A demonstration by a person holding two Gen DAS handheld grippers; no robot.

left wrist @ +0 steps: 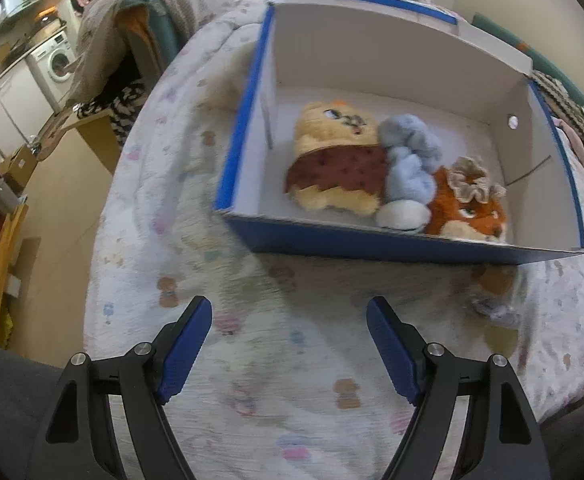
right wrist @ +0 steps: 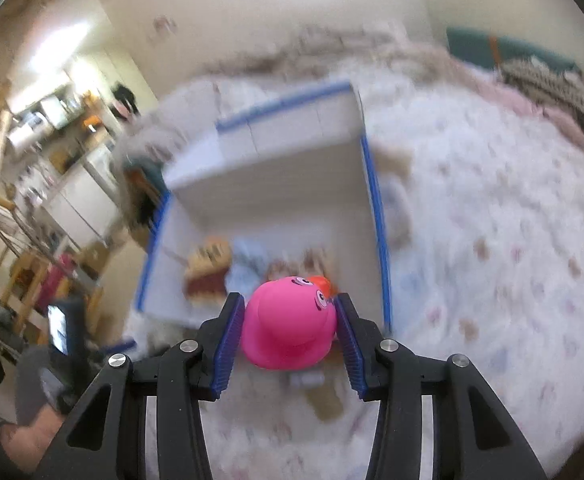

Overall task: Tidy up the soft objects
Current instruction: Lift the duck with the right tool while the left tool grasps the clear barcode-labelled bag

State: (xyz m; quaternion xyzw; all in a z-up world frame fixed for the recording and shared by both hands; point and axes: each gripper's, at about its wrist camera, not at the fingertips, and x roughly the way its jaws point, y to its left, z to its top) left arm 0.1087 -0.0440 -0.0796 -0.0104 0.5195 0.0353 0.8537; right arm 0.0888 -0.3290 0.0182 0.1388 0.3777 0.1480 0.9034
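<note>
1. Between the jaws of the right gripper [right wrist: 288,326] sits a pink rubber duck [right wrist: 287,324], pinched at its sides and carried above the near edge of the blue box [right wrist: 376,208] on the bed [right wrist: 492,208].
2. Judged risk: the duck is smooth and rounded, so a light squeeze could let it pop forward out of the jaws and land on the quilt short of the box.
3. Judged risk: the view is heavily blurred, which suggests a fast swing; a quick release could bounce the duck off the box wall or off the toys already packed at the near end.
4. The left gripper [left wrist: 289,344] hangs over the quilt in front of the box, jaws spread and empty; it is near enough that it could nudge the box.
5. Count in the box, from the left wrist view: 1 yellow plush [left wrist: 338,164] in a maroon dress, 1 pale blue plush [left wrist: 408,168], 1 orange plush [left wrist: 470,210] with a frilly cap, so 3 toys.
6. Also 1 duck, 1 box, 2 grippers. A blurred shape lies on the quilt outside the box; I cannot tell what it is.
</note>
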